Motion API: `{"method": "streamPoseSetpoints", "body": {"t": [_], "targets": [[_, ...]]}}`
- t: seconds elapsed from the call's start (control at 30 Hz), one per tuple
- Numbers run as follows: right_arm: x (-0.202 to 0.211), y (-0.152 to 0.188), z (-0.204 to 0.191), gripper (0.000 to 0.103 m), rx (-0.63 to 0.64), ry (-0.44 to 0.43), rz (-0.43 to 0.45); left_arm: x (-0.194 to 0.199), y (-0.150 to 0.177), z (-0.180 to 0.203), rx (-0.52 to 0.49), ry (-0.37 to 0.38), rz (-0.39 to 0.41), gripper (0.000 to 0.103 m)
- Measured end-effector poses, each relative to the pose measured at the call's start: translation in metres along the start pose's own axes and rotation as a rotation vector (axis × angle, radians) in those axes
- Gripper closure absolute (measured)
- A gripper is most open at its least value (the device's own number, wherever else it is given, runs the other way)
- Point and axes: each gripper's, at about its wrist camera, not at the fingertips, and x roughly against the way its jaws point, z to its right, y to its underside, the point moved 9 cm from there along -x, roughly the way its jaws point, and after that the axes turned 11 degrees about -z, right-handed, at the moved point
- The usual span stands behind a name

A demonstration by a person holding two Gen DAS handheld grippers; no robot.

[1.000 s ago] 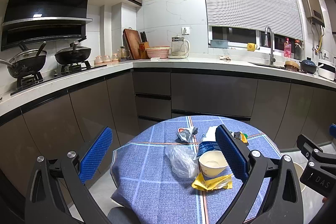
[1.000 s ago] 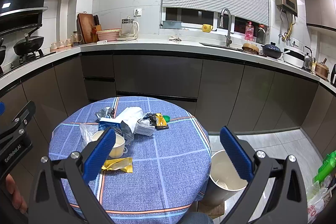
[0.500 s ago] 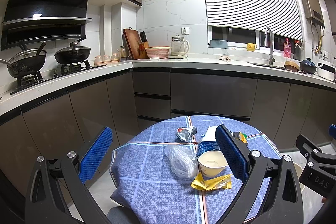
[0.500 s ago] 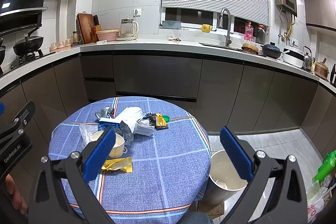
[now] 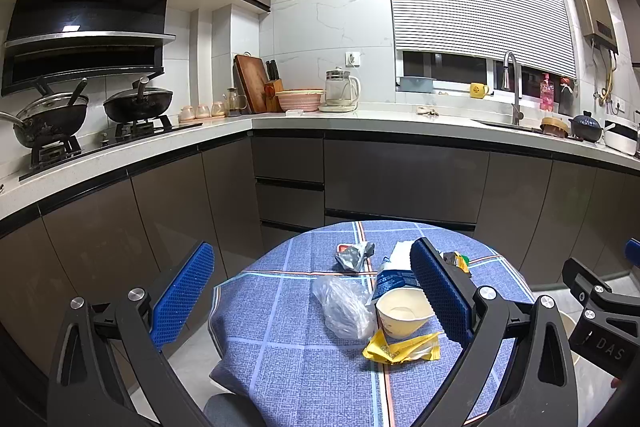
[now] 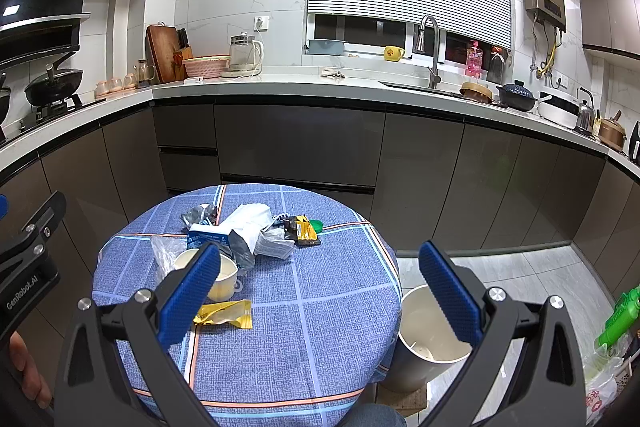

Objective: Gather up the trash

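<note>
While both grippers hover spread and empty above the round table, the trash lies ahead: paper cup by the left gripper's right finger (yellow wrapper nearer), left of the right gripper.

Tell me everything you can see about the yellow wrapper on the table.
The yellow wrapper is a flat, crinkled, glossy packet, seemingly plastic film, with small dark print on one end. It looks emptied and lies flat on the blue checked tablecloth, nearest the viewer of all the trash. In the left wrist view its far edge sits under or against the base of the cream paper cup. Neither gripper touches it.
</note>
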Motion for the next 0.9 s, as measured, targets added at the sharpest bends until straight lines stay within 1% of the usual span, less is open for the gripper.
{"method": "streamPoseSetpoints", "body": {"t": [0.9], "targets": [[0.0010, 0.0005, 0.0026, 0.003, 0.000, -0.002, -0.001, -0.0012, 0.0018, 0.0044, 0.001, 0.009, 0.000, 0.008]]}}
